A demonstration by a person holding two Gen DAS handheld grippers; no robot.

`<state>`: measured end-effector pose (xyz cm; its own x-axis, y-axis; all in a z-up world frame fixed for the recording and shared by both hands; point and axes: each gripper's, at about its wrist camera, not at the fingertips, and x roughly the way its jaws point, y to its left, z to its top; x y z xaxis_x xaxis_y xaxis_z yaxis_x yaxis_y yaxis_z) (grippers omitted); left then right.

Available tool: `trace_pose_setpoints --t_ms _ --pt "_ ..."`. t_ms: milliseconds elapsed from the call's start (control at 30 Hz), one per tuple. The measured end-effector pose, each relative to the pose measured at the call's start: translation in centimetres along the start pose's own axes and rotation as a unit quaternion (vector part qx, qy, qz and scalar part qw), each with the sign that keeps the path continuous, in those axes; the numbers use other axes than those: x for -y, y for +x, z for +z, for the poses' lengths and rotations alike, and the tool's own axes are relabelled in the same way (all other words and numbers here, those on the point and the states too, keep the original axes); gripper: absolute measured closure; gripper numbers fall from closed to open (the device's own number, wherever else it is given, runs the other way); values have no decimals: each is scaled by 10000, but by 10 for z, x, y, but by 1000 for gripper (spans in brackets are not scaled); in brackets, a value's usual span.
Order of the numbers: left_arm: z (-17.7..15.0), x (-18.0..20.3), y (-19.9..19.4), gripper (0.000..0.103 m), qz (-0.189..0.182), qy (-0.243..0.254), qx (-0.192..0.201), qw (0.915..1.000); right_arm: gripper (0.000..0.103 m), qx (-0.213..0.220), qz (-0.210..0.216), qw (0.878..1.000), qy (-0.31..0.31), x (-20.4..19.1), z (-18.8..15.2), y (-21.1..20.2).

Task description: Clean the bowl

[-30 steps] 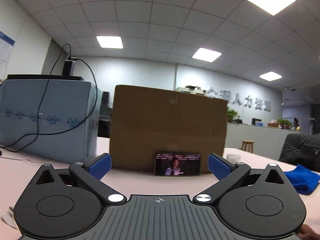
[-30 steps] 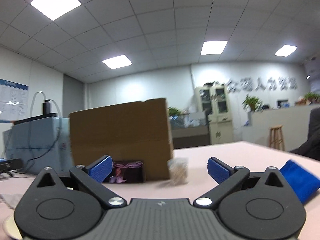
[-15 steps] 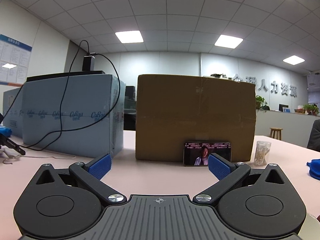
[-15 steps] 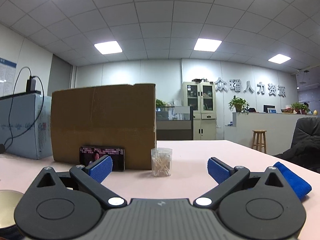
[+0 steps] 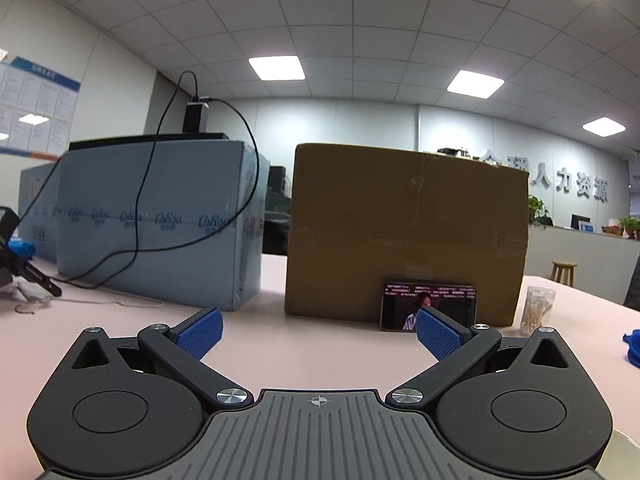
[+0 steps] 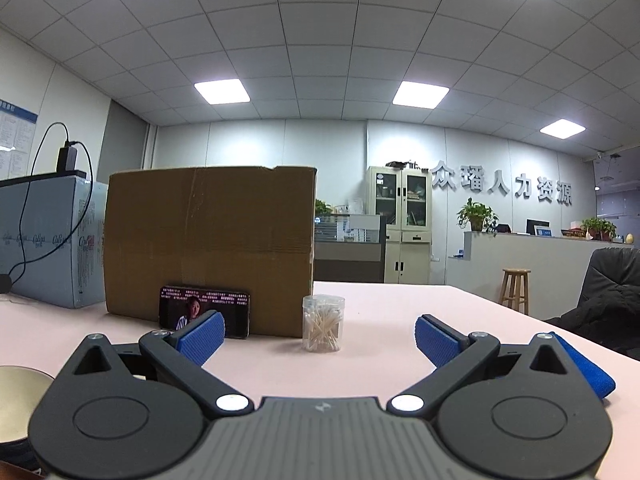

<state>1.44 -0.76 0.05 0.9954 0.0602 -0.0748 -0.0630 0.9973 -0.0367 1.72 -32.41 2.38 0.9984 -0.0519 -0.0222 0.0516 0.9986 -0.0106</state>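
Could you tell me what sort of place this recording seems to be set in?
Most likely an office. Raised lettering runs along the back wall above a reception counter, a filing cabinet stands beside it, and a grid ceiling holds flat light panels.

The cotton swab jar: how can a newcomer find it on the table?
Find the brown cardboard box on the pink table. At its right front corner stands the jar, beside the phone. It alone is clear, round and full of pale sticks.
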Motion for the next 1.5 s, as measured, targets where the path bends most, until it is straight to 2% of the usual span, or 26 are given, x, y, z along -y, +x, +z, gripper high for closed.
trace_pose_setpoints --t_ms 533,1133,1500 --pt "1 -3 0 0 -77 -85 79 9999 0 -237 69 9990 382 14 -1 6" --pt "-2 0 -19 0 -39 -97 108 9999 0 -167 51 9993 329 13 -2 0" --pt "-1 -1 -16 0 0 -131 43 9999 0 -195 59 9993 324 13 0 -1"
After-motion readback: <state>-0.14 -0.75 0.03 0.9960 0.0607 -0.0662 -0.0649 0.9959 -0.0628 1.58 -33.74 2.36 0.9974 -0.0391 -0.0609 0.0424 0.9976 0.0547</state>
